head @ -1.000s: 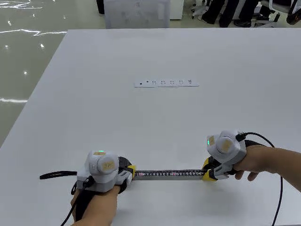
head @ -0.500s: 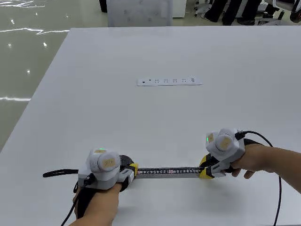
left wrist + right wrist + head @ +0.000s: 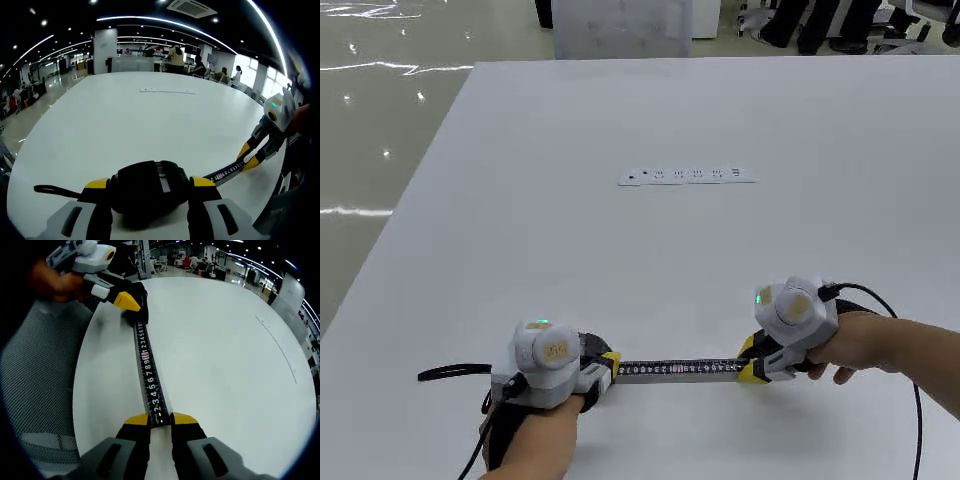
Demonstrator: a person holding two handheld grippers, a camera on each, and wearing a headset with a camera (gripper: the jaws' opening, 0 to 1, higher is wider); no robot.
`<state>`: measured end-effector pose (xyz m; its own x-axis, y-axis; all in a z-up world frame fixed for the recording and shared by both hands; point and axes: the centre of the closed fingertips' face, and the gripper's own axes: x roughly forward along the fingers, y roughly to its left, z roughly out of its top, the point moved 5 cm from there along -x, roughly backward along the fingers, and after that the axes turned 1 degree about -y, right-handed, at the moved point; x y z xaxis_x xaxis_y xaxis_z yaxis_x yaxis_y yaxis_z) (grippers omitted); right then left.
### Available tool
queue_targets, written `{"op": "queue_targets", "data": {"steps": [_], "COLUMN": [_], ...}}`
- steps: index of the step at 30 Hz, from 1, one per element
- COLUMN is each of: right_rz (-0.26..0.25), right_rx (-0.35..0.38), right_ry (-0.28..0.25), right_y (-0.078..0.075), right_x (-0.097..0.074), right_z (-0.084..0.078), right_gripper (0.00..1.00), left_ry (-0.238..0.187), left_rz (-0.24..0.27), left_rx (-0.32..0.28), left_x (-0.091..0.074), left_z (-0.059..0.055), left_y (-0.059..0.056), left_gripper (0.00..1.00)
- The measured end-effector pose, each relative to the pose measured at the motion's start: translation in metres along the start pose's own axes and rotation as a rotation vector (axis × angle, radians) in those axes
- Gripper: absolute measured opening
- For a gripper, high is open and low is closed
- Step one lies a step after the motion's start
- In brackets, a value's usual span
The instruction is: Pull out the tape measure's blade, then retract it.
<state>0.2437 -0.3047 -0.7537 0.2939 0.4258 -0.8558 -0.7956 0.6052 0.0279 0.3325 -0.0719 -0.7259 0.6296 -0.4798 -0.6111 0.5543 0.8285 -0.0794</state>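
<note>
In the head view the left gripper (image 3: 605, 365) sits at 7 o'clock, nearest the person. Its jaws are spread about as wide as the black tape measure (image 3: 588, 350) and clamp it from both sides. The left gripper view shows the same hold: the left gripper (image 3: 150, 182) has a yellow tip against each flank of the tape measure (image 3: 150, 192), which rests on the white table (image 3: 125, 130). A black wrist strap (image 3: 450, 372) trails from the case toward 9 o'clock and lies flat on the table.

The blade (image 3: 675, 369) runs from the case toward 3 o'clock, low over the table, to the right gripper (image 3: 750, 365) at 4 o'clock. In the right gripper view the jaws of the right gripper (image 3: 160, 418) stand narrow, pinching the near end of the blade (image 3: 149, 375), whose numbers run away toward 11 o'clock. Nothing lies across the blade's line between the two grippers. A black cable (image 3: 912, 400) loops from the right gripper past the person's forearm, clear of the blade. A grey mesh surface (image 3: 35, 370) borders the table edge at 9 o'clock in the right gripper view.

Farther out, toward 12 o'clock, a white power strip (image 3: 687, 176) lies alone in mid-table, well apart from the work. Beyond the far edge are a glossy floor (image 3: 370, 120) at 10 o'clock and dark chairs (image 3: 800, 25) at 1 o'clock.
</note>
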Motion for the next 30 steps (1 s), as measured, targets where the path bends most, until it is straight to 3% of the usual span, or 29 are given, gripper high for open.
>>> {"op": "queue_targets", "data": {"steps": [17, 30], "right_rz": [0.012, 0.017], "right_rx": [-0.012, -0.024], "right_ry": [-0.039, -0.044], "right_y": [0.008, 0.010], "right_x": [0.020, 0.027], "right_z": [0.027, 0.041], "right_gripper": [0.14, 0.14], "left_ry": [0.001, 0.000], "left_rz": [-0.008, -0.008], "left_rx": [-0.008, -0.010], "left_x": [0.000, -0.001], "left_z": [0.000, -0.001], "left_y": [0.001, 0.000], "left_gripper": [0.58, 0.58]}}
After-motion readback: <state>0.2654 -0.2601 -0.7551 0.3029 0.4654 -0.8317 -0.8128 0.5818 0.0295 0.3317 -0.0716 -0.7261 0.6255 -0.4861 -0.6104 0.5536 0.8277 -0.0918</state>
